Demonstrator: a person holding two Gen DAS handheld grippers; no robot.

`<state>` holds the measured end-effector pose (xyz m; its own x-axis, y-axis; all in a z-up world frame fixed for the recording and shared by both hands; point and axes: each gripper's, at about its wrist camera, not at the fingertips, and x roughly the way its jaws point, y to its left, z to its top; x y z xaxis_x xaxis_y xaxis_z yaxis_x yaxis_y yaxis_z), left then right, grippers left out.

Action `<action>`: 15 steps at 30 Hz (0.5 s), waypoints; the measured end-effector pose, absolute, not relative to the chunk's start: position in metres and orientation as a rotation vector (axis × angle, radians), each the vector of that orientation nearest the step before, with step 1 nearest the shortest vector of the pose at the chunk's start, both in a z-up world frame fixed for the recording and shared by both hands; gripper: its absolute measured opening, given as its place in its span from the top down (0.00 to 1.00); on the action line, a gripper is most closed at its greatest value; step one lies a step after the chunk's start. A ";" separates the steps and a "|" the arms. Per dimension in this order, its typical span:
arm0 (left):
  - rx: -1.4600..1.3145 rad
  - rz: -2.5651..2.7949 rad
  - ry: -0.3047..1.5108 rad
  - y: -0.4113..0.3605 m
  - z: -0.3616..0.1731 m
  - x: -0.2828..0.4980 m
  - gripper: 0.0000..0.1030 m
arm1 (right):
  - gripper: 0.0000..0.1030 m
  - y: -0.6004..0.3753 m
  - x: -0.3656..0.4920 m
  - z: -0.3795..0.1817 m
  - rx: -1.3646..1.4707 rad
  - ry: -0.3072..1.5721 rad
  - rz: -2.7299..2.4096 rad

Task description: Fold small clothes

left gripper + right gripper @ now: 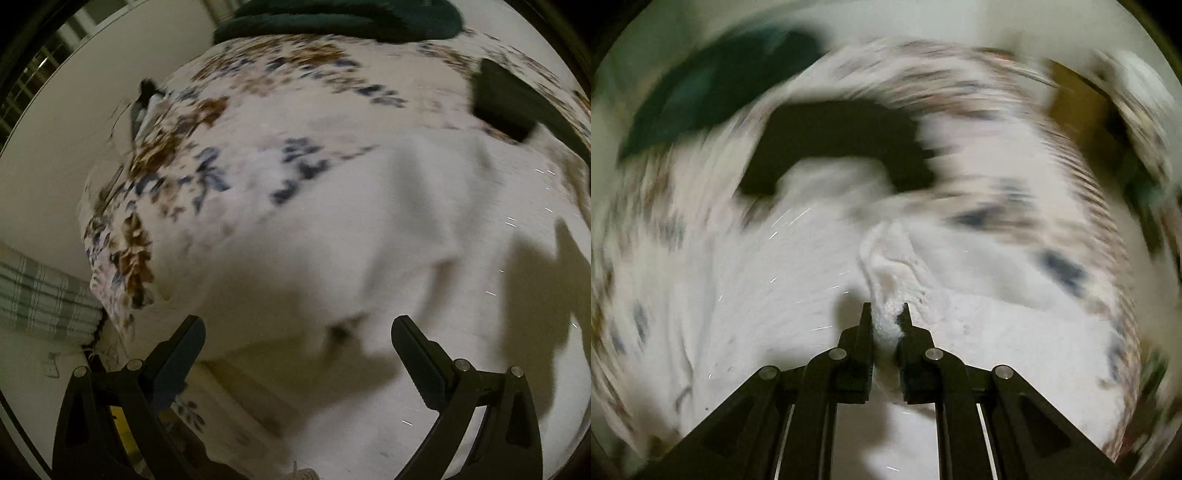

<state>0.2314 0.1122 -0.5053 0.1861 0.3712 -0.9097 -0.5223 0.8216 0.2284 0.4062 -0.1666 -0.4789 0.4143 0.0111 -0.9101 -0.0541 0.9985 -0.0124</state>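
Note:
A white fuzzy garment (388, 240) lies spread on a bed with a floral cover (229, 122). My left gripper (297, 332) hovers over the garment's near edge, its jaws wide apart with nothing between them. In the right wrist view my right gripper (885, 317) is shut on a bunched fold of the white garment (886, 269), with cloth pinched between the fingertips. Both views are blurred. A dark folded piece (506, 99) lies on the cover at the upper right of the left wrist view; it also shows as a dark folded piece (834, 144) ahead of the right gripper.
A dark green cloth (340, 18) lies at the far side of the bed, also seen as green cloth (713, 96) in the right wrist view. The bed's left edge drops to a pale floor (55, 155). A checked fabric (40, 299) sits low at the left.

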 end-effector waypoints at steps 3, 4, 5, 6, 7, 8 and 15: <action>-0.191 0.665 1.236 0.146 -0.516 0.229 0.00 | 0.89 -0.061 0.401 -0.514 -0.195 1.172 0.159; -0.198 0.670 1.236 0.153 -0.518 0.229 0.00 | 0.89 -0.033 0.398 -0.517 -0.231 1.160 0.189; -0.206 0.675 1.235 0.162 -0.521 0.230 0.00 | 0.89 -0.011 0.393 -0.522 -0.261 1.154 0.214; -0.209 0.678 1.235 0.167 -0.523 0.230 0.00 | 0.89 0.012 0.389 -0.528 -0.282 1.161 0.230; -0.218 0.678 1.236 0.174 -0.524 0.230 0.00 | 0.89 0.021 0.387 -0.533 -0.292 1.175 0.237; -0.230 0.677 1.234 0.182 -0.525 0.229 0.00 | 0.89 0.033 0.387 -0.542 -0.309 1.201 0.235; -0.420 0.680 1.269 0.239 -0.516 0.189 0.00 | 0.41 -0.008 0.391 -0.525 -0.003 1.330 0.259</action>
<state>0.1893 0.2390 -0.5155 0.1438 0.2321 -0.9620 -0.6725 0.7360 0.0771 0.3907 -0.0082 -0.5247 0.2141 0.1851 -0.9591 -0.1886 0.9712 0.1454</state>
